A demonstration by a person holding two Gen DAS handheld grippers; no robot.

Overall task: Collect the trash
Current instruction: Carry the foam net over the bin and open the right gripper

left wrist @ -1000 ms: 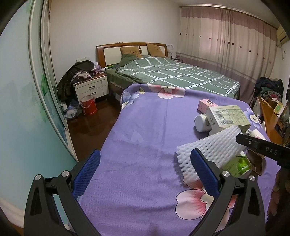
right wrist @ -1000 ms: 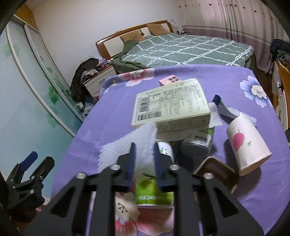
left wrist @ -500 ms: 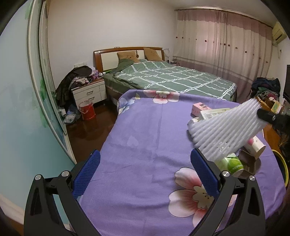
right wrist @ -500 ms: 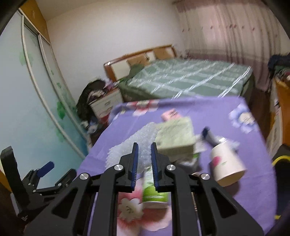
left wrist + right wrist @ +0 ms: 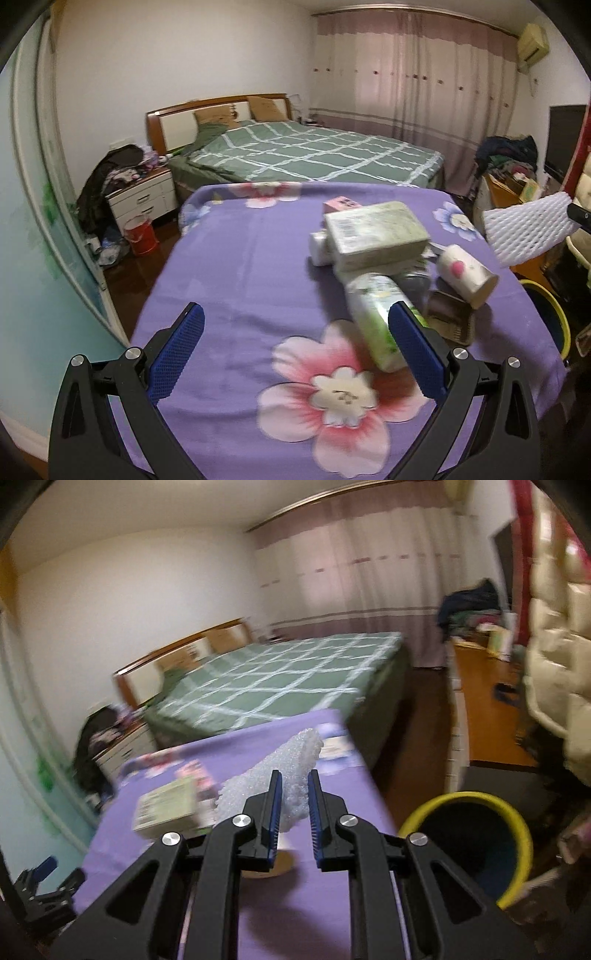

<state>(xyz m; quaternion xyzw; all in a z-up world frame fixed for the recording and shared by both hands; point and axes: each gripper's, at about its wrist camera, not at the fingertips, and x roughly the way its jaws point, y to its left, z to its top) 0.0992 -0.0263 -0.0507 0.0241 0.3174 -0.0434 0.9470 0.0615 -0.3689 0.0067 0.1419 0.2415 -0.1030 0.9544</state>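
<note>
Between your right gripper's (image 5: 294,808) blue pads sits the white foam net (image 5: 284,781), pinched near its lower end so that most of it sticks out past the fingertips. From your left wrist the same net (image 5: 526,230) shows at the right edge, in the air, clear of the purple flowered cloth (image 5: 236,266) and past its right side. Your right wrist view is blurred, but it shows a yellow-rimmed bin (image 5: 476,843) low on the right, on the floor beside the cloth's edge; the net is not over it. Your left gripper (image 5: 295,343) hangs low over the near end of the cloth with its jaws wide apart and nothing between them. Just behind its right pad lies a white and green bottle (image 5: 373,314) on its side, and beyond that a heap: a pale green box (image 5: 375,230) on top, a pink box (image 5: 341,205) behind it, a white jar (image 5: 319,247) to the left, a paper cup (image 5: 467,271) tipped over on the right, and a brown carton (image 5: 450,319) near the bottle. A green checked bed (image 5: 314,158) stands behind the cloth, with a white nightstand (image 5: 142,199) and a red bucket (image 5: 140,236) to its left. A cream padded jacket (image 5: 554,657) fills the right side of your right wrist view.
</note>
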